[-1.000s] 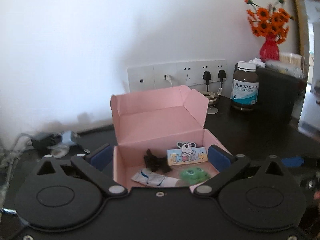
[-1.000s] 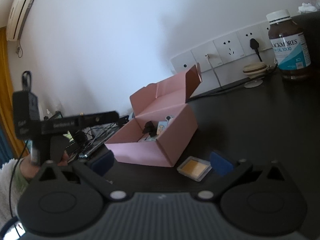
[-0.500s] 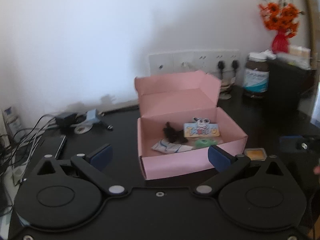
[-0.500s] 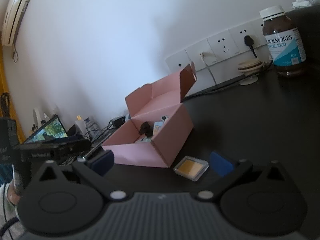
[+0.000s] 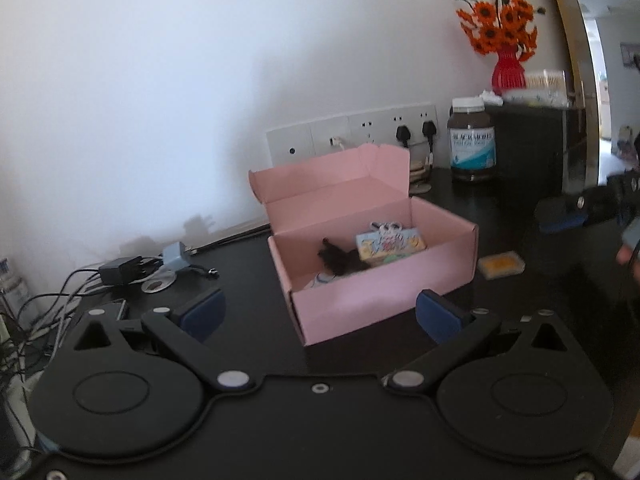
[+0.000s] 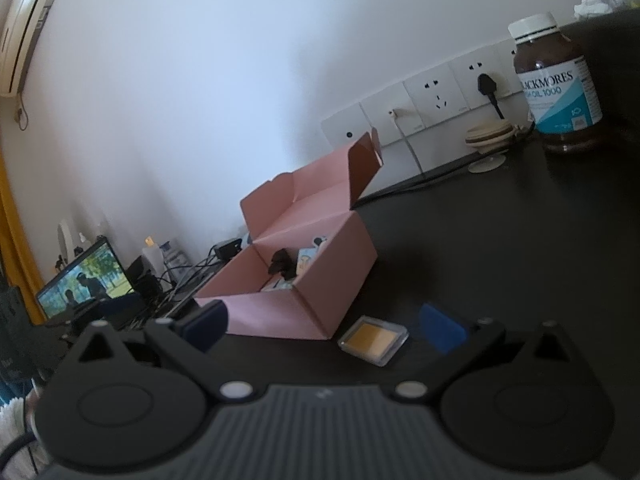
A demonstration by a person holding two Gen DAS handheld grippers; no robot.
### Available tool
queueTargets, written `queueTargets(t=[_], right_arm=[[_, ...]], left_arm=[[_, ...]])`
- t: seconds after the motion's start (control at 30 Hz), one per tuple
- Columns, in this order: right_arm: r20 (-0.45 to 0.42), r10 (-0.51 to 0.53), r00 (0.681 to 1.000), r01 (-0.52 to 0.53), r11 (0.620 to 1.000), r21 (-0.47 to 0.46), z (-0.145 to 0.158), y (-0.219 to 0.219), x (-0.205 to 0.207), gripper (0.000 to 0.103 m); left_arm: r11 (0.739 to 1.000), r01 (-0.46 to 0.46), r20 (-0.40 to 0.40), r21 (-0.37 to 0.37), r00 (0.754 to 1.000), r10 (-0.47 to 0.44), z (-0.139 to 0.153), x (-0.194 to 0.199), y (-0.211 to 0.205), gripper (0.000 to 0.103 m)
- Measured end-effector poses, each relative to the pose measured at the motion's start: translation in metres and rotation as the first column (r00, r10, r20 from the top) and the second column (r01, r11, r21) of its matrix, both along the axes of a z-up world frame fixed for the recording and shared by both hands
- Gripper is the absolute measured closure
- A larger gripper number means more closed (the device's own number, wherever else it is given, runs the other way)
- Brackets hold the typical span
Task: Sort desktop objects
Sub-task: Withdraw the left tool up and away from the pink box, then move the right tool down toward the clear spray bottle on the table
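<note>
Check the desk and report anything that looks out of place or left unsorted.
One thing stands out: a small clear plastic case with an orange insert lies on the black desk outside the open pink cardboard box, close to its corner, while the other small items sit inside. Nothing looks spilled or damaged.

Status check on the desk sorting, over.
Both claws open, empty: left claw, right claw. Small clear case with orange insert on desk beside open pink box, just ahead of right claw. Nothing blocking it.

Black desk (image 5: 256,320): pink box (image 5: 372,300), yellow case (image 5: 501,266), brown bottle (image 5: 472,146), cables (image 5: 120,276).
</note>
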State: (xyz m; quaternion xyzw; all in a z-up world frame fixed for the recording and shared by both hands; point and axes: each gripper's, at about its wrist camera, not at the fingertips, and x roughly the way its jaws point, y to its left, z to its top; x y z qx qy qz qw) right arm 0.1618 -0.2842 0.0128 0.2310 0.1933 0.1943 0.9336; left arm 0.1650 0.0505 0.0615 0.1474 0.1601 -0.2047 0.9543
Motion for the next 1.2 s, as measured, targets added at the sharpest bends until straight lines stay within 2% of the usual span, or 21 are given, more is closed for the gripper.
queueTargets(t=[0.13, 0.27, 0.53, 0.7, 0.87, 1.2], right_arm=[[0.0, -0.006, 1.0, 0.006, 1.0, -0.013, 0.0, 0.002, 0.0, 0.001], [0.002, -0.013, 1.0, 0.013, 1.0, -0.016, 0.0, 0.002, 0.0, 0.001], [0.005, -0.026, 1.0, 0.026, 0.999, -0.033, 0.001, 0.005, 0.0, 0.001], [-0.012, -0.031, 0.999, 0.031, 0.999, -0.034, 0.0, 0.005, 0.002, 0.001], [-0.025, -0.034, 0.999, 0.033, 0.998, -0.047, 0.001, 0.005, 0.003, 0.001], [0.059, -0.037, 0.998, 0.043, 0.995, -0.09, 0.011, 0.014, -0.005, 0.001]], left_arm=[[1.0, 0.011, 0.019, 0.019, 1.0, -0.011, -0.004, 0.0, 0.004, 0.0], [1.0, 0.028, 0.032, -0.008, 0.999, -0.028, -0.007, -0.002, 0.01, 0.0], [0.989, 0.073, 0.022, -0.128, 0.997, -0.071, -0.007, -0.001, 0.031, 0.0], [0.992, 0.057, 0.074, -0.115, 0.996, -0.049, -0.005, -0.006, 0.029, 0.0], [0.991, 0.035, 0.082, -0.131, 0.996, -0.024, -0.004, -0.006, 0.032, 0.0], [0.968, -0.023, 0.017, -0.251, 0.999, 0.028, -0.001, 0.008, 0.053, 0.0]])
